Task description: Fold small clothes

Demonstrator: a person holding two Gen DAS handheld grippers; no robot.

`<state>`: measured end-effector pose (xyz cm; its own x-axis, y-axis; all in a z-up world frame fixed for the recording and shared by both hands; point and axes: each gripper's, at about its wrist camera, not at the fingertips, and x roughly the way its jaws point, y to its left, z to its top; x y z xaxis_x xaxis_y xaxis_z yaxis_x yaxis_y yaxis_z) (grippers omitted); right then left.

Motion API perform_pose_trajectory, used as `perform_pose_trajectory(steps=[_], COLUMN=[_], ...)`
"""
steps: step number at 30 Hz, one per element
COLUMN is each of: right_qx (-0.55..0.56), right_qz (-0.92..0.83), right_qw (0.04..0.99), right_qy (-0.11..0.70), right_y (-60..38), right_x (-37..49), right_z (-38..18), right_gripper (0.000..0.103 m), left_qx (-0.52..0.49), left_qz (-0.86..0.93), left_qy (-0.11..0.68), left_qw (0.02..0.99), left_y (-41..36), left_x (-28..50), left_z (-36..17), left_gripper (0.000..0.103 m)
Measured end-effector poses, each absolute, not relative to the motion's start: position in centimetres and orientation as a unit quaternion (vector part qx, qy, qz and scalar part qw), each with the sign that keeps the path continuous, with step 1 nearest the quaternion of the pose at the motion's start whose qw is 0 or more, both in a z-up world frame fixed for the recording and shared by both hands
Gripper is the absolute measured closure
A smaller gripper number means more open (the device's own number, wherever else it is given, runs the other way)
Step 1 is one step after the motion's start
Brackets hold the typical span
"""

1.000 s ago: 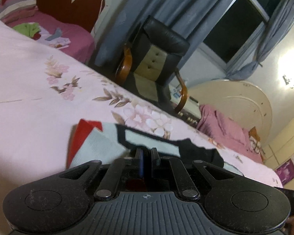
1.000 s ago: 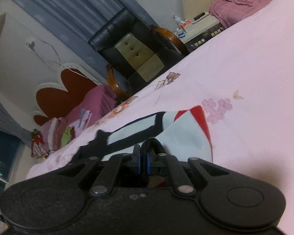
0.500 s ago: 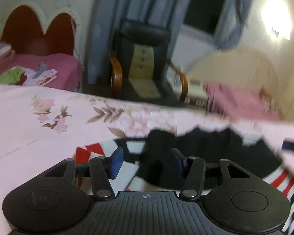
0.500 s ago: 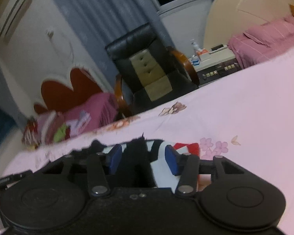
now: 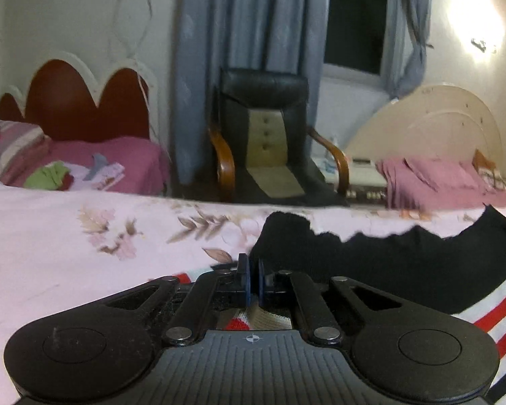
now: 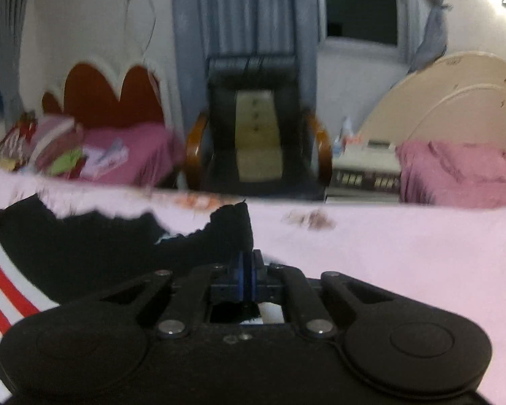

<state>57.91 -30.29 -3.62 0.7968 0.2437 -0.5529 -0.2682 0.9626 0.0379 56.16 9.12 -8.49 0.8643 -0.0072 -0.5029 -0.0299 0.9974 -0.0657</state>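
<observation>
Two grippers pinch a garment on a bed.
Left gripper (image 5: 252,281) and right gripper (image 6: 248,278) each clamp the black edge of the striped garment (image 5: 388,270), centre frame, above the pink sheet (image 5: 67,246).

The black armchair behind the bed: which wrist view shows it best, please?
The left wrist view: the black armchair is sharp there, its tufted buttons distinct. The right wrist view shows it whole too, but motion-blurred.

Bare pink bedsheet (image 6: 404,253) beside garment (image 6: 101,253); armchair (image 5: 266,141) beyond.
</observation>
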Motion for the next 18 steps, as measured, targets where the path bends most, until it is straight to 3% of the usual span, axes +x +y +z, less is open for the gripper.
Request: perform_pose_trajectory(steps=[11,12,13,14,15,18], right_qx=[-0.06,-0.061,-0.062,-0.06,-0.053,-0.03], right_qz=[0.094,0.092,0.086,0.084,0.089,0.141], right_qw=[0.935,0.935,0.936,0.94,0.947,0.946], right_qy=[0.337,0.338,0.336,0.324,0.303,0.291], right_y=[-28.9,-29.0,-29.1,-29.3,-29.6,-28.2], right_x=[59.8,59.7,59.5,59.2,58.3,57.4], right_z=[-7.7,-7.5,-7.0,-6.4,-5.5,-3.7], right_gripper=[0.094,0.084,0.076,0.056,0.049,0.051], left_qx=[0.001,-0.009,-0.027,-0.039,-0.043,-0.052], left_qz=[0.036,0.032,0.033,0.043,0.045,-0.001], left_qy=[0.33,0.329,0.326,0.315,0.285,0.267], left_qw=[0.943,0.944,0.944,0.947,0.956,0.962], left_y=[8.4,8.9,9.6,10.0,10.1,7.2], left_x=[59.1,59.0,58.7,58.0,56.8,56.5], left_z=[-11.3,-11.0,-10.6,-10.0,-8.9,-7.4], left_gripper=[0.099,0.092,0.072,0.068,0.068,0.068])
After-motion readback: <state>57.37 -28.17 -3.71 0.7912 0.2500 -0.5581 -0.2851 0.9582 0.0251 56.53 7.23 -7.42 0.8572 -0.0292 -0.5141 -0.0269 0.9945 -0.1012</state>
